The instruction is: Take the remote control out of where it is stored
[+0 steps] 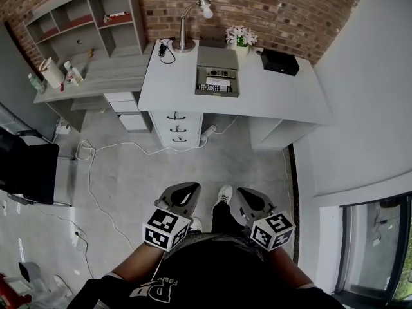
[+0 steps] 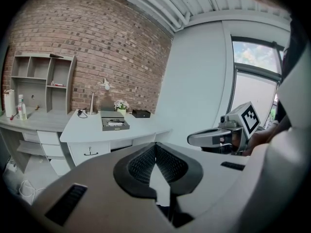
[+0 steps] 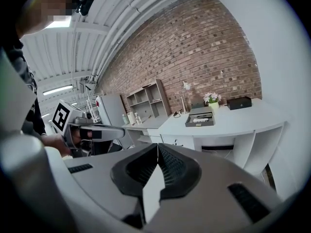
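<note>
While both grippers are held low at the person's waist, nothing is gripped. Left gripper (image 2: 156,147): fingers are pressed fully together, with nothing between them. Right gripper (image 3: 158,147): the same is noted, pads shut on each other, nothing held or touched.

Beyond the fingertips the floor (image 1: 257,166) is crossed first. Further ahead, well apart from both grippers, the white desk (image 1: 283,102) is reached. On it an open grey box (image 1: 217,94) is set, lid tipped back.

The remote control (image 1: 218,74) is taken to be the dark slim thing in the box's far half, though it is too small for certainty. Its long axis appears laid crosswise to the line along which the fingers point. The box is placed straight ahead, about midway between the two grippers, so neither is judged nearer. An approach is needed, and a gripper must be opened, before any pick is tried.
</note>
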`<state>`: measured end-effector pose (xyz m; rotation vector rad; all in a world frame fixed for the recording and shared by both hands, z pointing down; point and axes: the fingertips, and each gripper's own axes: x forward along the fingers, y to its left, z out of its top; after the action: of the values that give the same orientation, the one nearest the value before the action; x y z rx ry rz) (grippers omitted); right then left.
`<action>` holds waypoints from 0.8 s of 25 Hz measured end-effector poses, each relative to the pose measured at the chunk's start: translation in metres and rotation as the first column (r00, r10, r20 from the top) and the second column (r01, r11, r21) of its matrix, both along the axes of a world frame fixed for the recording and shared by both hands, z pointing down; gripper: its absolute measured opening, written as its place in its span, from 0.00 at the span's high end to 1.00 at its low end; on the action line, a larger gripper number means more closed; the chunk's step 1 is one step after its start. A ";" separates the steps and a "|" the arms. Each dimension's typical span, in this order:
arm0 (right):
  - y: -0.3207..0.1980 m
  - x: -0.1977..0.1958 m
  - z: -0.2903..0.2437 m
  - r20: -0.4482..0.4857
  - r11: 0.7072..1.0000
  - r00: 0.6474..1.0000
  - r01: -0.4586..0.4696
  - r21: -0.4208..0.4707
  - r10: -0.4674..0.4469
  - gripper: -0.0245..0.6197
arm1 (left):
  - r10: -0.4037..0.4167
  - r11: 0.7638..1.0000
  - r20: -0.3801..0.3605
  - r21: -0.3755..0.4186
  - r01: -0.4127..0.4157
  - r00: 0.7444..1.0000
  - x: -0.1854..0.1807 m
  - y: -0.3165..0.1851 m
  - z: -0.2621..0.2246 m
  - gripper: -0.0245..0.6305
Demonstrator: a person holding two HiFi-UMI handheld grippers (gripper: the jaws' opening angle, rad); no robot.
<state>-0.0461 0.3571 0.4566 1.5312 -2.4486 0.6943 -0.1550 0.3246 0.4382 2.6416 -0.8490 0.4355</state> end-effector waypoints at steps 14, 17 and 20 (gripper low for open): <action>-0.072 0.014 0.005 0.034 0.998 0.998 0.055 0.012 -0.055 0.95 | -0.068 0.998 0.039 -0.004 0.068 0.997 0.010 -0.059 0.003 0.95; -0.094 0.026 0.004 0.040 0.998 0.998 0.056 0.014 -0.057 0.95 | -0.076 0.997 0.045 -0.006 0.077 0.996 0.020 -0.078 0.002 0.95; -0.116 0.039 0.003 0.046 0.998 0.997 0.058 0.016 -0.059 0.95 | -0.083 0.997 0.050 -0.001 0.083 0.995 0.032 -0.101 -0.001 0.95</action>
<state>-0.0075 0.2409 0.4598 1.4580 -2.5272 0.7105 -0.1227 0.2240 0.4376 2.5910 -0.9688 0.4819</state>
